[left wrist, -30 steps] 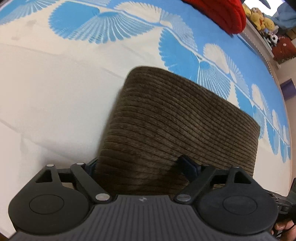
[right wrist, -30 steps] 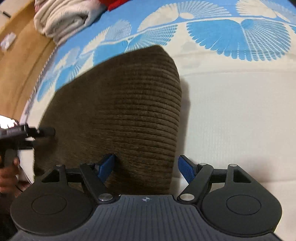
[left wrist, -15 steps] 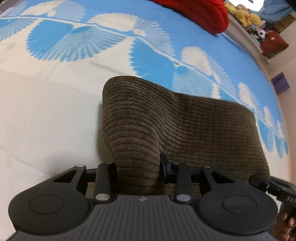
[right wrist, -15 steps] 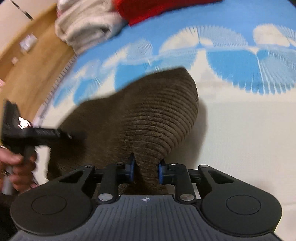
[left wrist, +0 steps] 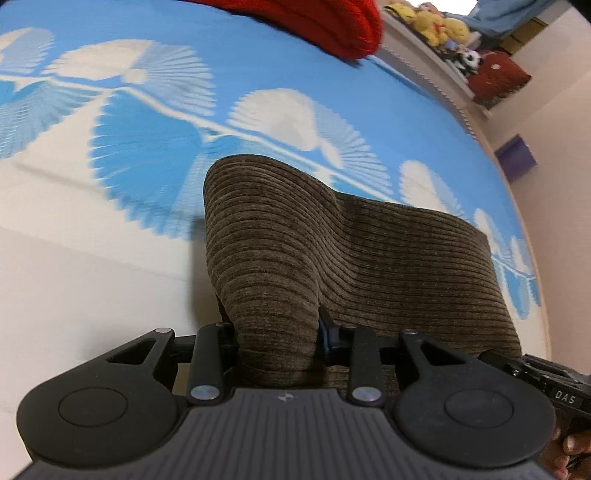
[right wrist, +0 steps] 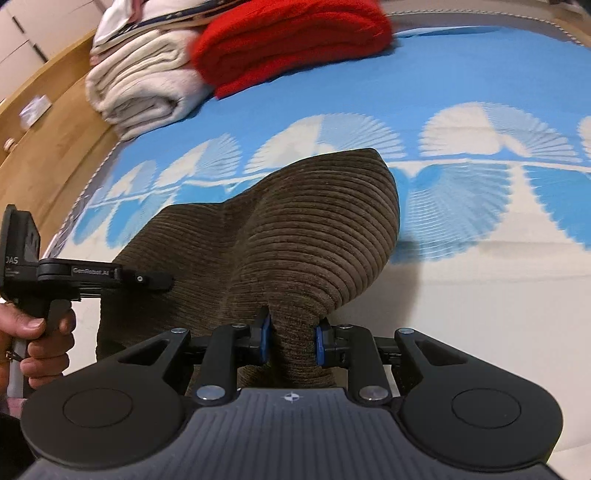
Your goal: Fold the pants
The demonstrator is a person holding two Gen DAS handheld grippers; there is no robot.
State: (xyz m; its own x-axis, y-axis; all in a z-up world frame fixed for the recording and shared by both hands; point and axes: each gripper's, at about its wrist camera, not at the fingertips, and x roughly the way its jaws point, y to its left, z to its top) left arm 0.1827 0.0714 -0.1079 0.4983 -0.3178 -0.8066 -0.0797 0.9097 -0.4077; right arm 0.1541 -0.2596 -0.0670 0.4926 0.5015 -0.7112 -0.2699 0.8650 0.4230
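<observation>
Brown corduroy pants (left wrist: 369,258) lie folded on the bed, their near edge raised at both corners. My left gripper (left wrist: 277,332) pinches a bunched corner of the cloth, and its jaws are still closing on it. In the right wrist view the pants (right wrist: 295,229) rise in a hump, and my right gripper (right wrist: 291,332) is shut on the other corner with its blue pads (right wrist: 264,339) pressed into the fabric. The left gripper (right wrist: 110,275) also shows there at the left, held by a hand (right wrist: 37,336).
The bed sheet (left wrist: 74,277) is blue and white with a fan pattern. A red folded blanket (right wrist: 291,40) and a cream blanket (right wrist: 144,85) lie at the far end. Plush toys (left wrist: 439,22) sit on a shelf beyond the bed, near a purple box (left wrist: 515,157).
Both grippers went from open around the pants' near edge to shut on it. They have lifted the cloth and carried it forward across the bed, so it humps up.
</observation>
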